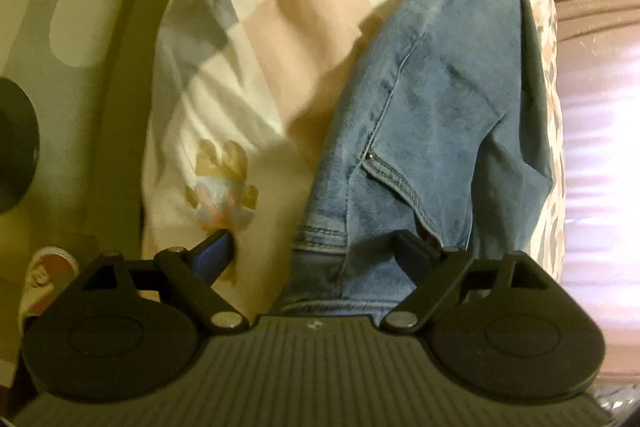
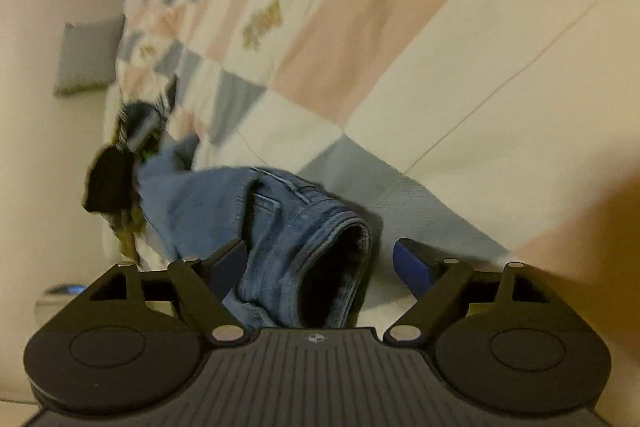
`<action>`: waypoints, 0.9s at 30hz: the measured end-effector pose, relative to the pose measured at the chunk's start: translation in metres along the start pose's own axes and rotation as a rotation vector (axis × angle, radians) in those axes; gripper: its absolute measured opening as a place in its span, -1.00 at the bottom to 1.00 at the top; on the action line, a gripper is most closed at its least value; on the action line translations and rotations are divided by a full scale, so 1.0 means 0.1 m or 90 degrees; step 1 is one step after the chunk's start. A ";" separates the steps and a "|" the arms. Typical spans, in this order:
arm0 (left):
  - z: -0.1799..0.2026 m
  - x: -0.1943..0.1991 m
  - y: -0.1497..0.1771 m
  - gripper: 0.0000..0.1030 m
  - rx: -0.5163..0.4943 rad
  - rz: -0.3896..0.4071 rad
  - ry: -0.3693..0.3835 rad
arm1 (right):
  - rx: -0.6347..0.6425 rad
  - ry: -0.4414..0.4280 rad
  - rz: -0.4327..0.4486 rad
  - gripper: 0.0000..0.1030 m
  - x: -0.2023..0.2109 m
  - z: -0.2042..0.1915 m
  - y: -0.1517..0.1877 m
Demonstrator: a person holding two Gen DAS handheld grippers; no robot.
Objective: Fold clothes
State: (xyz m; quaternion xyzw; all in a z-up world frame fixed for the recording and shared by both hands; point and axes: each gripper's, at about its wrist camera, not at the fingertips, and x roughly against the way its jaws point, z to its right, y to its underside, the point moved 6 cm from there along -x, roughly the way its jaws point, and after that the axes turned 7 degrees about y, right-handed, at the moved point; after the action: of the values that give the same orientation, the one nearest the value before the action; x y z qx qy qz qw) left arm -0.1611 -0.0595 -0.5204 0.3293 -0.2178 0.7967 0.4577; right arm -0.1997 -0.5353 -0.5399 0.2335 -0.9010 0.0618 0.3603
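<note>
A pair of light blue jeans [image 1: 432, 115] lies on a patchwork quilt [image 1: 248, 11] of pink, grey and cream squares. In the left wrist view my left gripper [image 1: 316, 251] is open, its jaws wide apart, with the waistband end of the jeans lying between them. In the right wrist view my right gripper [image 2: 320, 263] is open too, and a bunched end of the jeans [image 2: 288, 227] with a dark opening sits between its blue-padded fingers [image 2: 412, 263], nearer the left one. The far end of the jeans is out of sight.
A heap of dark and patterned clothes [image 2: 124, 163] lies beyond the jeans near the quilt's edge. A grey pillow [image 2: 88, 55] sits by the cream wall. A grey patterned rug [image 1: 52, 27] and a shoe [image 1: 44, 275] are beside the bed. Pink bedding [image 1: 600, 147] lies at the right.
</note>
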 end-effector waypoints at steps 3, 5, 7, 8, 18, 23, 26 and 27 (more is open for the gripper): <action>0.05 -0.03 0.00 0.16 -0.022 0.019 0.010 | 0.029 -0.040 -0.038 -0.16 -0.10 -0.06 0.10; 0.06 0.02 0.01 0.12 -0.037 0.024 0.015 | 0.051 -0.045 -0.033 -0.15 -0.13 -0.05 0.15; 0.05 0.00 0.00 0.15 -0.025 0.025 0.019 | 0.032 -0.055 -0.029 -0.04 -0.20 -0.03 0.10; 0.04 -0.01 -0.01 0.17 -0.012 0.026 0.022 | 0.019 -0.058 -0.028 0.10 -0.23 -0.02 0.10; 0.99 0.78 0.14 -0.90 -0.199 0.085 0.056 | 0.115 -0.075 0.045 -0.76 0.30 -0.95 0.25; 1.65 1.58 1.00 -0.90 -0.310 0.154 0.196 | 0.168 -0.168 0.182 -0.81 1.74 -1.25 0.29; 1.42 1.54 1.89 -0.87 -0.315 0.094 0.198 | 0.141 -0.122 0.234 -0.81 2.39 -0.73 0.30; 1.16 1.37 2.17 -0.83 -0.276 0.041 0.165 | 0.127 -0.094 0.247 -0.81 2.56 -0.49 0.30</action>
State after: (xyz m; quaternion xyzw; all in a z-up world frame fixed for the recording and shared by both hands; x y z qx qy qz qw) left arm -0.3622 -0.1599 -0.3515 0.1115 -0.3334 0.7813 0.5158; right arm -0.3454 -0.5917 -0.3288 0.0943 -0.9424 0.2012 0.2500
